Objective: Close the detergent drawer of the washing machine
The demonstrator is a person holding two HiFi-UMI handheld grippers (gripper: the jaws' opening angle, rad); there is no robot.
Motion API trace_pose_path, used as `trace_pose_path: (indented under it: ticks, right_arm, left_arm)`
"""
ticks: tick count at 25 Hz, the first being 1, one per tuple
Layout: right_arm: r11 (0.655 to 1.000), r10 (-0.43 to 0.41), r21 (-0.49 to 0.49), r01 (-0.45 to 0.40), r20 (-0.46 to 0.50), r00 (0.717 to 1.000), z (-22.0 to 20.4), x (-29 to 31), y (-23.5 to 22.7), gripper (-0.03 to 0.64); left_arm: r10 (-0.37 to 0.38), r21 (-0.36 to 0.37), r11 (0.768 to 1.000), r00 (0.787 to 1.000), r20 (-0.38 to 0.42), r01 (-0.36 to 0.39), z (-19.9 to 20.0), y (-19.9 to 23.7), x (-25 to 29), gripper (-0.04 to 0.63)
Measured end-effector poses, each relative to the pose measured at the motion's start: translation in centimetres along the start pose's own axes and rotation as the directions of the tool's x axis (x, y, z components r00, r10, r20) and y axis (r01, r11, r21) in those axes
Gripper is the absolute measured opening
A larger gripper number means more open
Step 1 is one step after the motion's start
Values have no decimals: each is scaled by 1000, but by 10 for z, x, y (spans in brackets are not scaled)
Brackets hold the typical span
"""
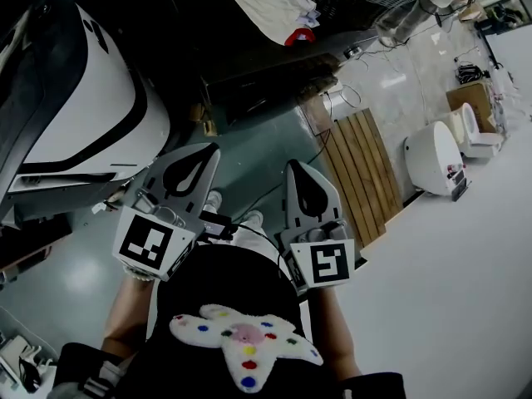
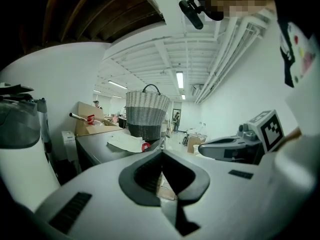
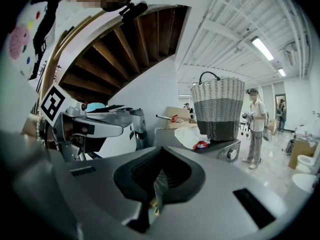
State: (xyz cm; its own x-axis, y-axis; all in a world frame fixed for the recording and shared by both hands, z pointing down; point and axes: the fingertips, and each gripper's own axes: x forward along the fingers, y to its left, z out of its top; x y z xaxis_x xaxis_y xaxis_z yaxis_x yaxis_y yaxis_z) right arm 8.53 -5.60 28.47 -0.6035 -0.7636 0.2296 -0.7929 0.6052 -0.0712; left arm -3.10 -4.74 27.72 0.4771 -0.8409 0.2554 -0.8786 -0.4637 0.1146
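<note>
A person is holding the left gripper and right gripper side by side at waist level, jaws closed, both empty.

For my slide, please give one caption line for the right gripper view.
Shut, empty right hand-held gripper pointing toward the washing machine, with a woven basket on top.

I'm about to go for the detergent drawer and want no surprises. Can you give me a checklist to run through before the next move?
1. Jaws of the left gripper together, nothing between them: ok.
2. Jaws of the right gripper together, nothing between them: ok.
3. The washing machine in sight, with the basket on top: ok.
4. The detergent drawer found, open or closed: cannot tell.
5. Grippers at the machine: not ok, both are well short of it.
6. Approach free of people: not ok, a person stands beside the machine.
</note>
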Motion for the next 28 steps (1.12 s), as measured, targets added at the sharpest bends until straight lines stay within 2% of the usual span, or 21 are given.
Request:
trace_pose_path:
  ticks: [28]
  right_arm:
    - [999,35,-20,-36,-10,999,-3,3,6,5]
  left_arm:
    - [4,25,1000,1000,-30,-3,-11,-4,7,9]
